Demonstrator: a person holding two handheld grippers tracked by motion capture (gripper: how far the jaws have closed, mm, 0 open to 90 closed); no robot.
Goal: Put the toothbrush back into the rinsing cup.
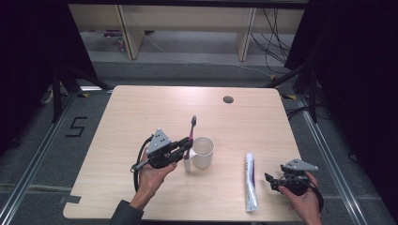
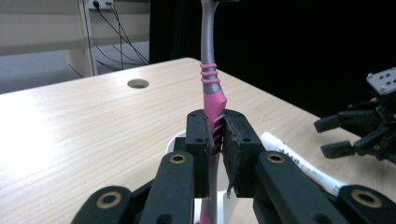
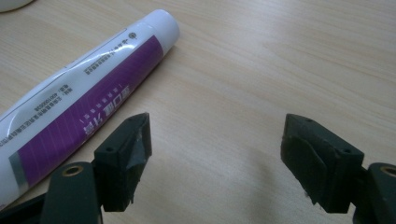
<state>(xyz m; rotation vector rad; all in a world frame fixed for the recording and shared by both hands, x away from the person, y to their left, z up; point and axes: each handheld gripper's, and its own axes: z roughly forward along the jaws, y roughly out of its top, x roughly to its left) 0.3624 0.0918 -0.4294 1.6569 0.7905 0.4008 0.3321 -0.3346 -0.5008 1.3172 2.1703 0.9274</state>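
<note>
Partly, jaws hide the toothbrush (image 2: 213, 105) (head cropped).

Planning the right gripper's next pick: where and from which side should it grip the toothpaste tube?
Grip the toothpaste tube across its round mid-body, coming from above with the jaws straddling its narrow width. It lies flat on the table, lengthwise away from the person, so only top and sides are free. The right gripper stands open just beside it; probably a short sideways shift is enough.
</note>
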